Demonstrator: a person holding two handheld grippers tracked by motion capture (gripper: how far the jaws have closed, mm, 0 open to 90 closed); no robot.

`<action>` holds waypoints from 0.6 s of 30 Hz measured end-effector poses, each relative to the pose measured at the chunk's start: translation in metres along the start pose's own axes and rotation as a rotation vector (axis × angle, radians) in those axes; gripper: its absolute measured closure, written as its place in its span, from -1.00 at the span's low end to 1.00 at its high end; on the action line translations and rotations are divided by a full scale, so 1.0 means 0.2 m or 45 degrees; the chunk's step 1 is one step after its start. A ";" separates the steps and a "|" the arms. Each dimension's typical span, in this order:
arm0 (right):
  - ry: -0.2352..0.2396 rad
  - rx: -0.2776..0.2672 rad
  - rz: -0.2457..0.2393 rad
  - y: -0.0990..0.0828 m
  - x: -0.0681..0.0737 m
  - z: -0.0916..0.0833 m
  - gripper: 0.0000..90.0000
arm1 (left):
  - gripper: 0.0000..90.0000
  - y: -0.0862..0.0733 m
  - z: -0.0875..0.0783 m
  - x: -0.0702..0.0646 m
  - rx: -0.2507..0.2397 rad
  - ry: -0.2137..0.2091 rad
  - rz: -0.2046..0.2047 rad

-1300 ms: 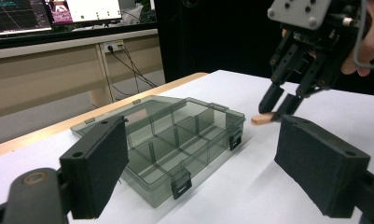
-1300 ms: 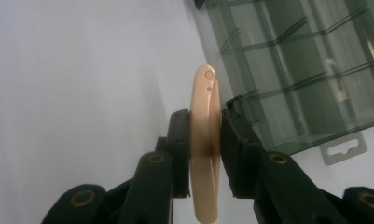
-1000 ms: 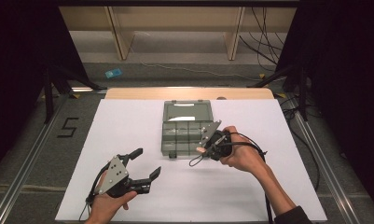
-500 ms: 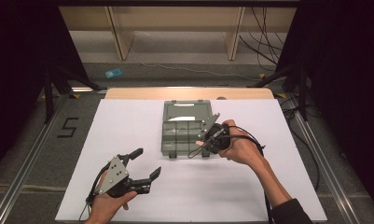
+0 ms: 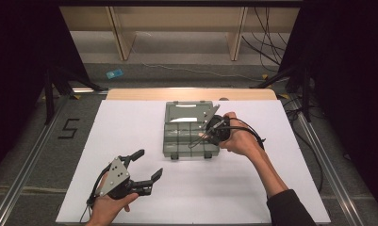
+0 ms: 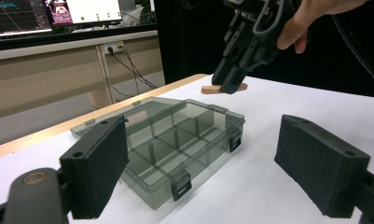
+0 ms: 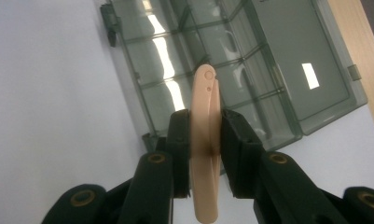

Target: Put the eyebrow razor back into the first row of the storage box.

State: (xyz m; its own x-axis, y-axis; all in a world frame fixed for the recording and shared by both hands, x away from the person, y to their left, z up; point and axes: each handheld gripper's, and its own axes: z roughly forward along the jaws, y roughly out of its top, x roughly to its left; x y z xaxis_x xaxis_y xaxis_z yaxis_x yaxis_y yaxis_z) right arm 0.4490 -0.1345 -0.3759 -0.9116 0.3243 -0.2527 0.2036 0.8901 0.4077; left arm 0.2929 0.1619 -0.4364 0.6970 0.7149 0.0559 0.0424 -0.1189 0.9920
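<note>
Right gripper is clamped on a flat beige piece and has moved left, now over the open compartment box, right side. Likely a drop-in next. Left gripper unchanged: jaws apart, idle near-left on the table.

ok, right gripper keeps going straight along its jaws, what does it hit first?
Most likely the open compartment box: the right gripper, shut on a beige clip, points down at its divided tray. The clip's tip would touch first. Exact compartment unclear.
</note>
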 end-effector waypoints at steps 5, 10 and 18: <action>-0.010 -0.006 0.011 0.02 -0.05 0.00 0.65 | -0.64 0.00 0.00 0.00 0.001 0.007 -0.010; -0.017 -0.014 0.009 0.06 -0.08 0.00 0.65 | -0.64 0.00 0.00 -0.01 0.005 -0.009 -0.025; -0.016 -0.010 0.006 0.11 -0.10 0.02 0.65 | -0.64 0.00 0.00 0.00 -0.017 -0.016 -0.008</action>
State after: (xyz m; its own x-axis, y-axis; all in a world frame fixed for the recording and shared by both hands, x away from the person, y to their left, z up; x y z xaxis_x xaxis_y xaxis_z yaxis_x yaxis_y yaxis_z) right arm 0.4740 -0.1207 -0.3663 -0.9061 0.3323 -0.2619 0.2048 0.8861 0.4157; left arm 0.2932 0.1609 -0.4367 0.7056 0.7069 0.0482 0.0374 -0.1050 0.9938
